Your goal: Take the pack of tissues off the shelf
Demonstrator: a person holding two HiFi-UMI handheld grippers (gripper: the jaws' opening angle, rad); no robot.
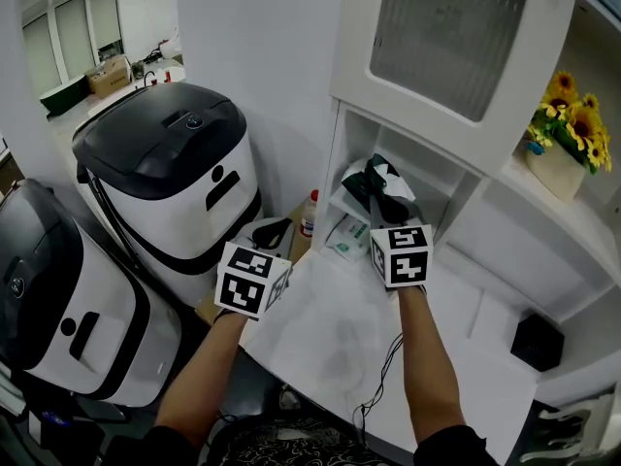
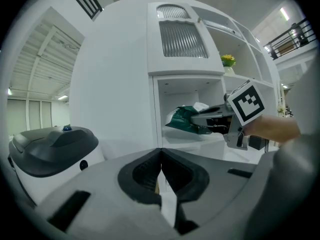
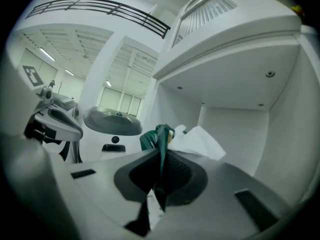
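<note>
The pack of tissues [image 1: 380, 183] has a dark green wrapper with white tissue sticking out, and it is in the open shelf cubby [image 1: 427, 178]. My right gripper [image 1: 385, 205] reaches into the cubby and is shut on the pack's wrapper. In the right gripper view the green wrapper [image 3: 159, 140] is pinched between the jaws [image 3: 161, 173], with white tissue [image 3: 199, 140] behind. The left gripper view shows the pack [image 2: 181, 118] held at the right gripper's tip [image 2: 202, 119]. My left gripper [image 1: 276, 230] hovers low at the shelf's left, shut with nothing in it [image 2: 161, 170].
Two white machines with black lids [image 1: 170, 163] [image 1: 58, 299] stand at the left. A red-capped bottle [image 1: 309, 214] and a flat packet [image 1: 347, 237] sit below the cubby. A ribbed-glass door [image 1: 446, 27] hangs above. Sunflowers [image 1: 571, 119] and a black box [image 1: 537, 343] are right; a cable [image 1: 383, 377] crosses the white table [image 1: 330, 343].
</note>
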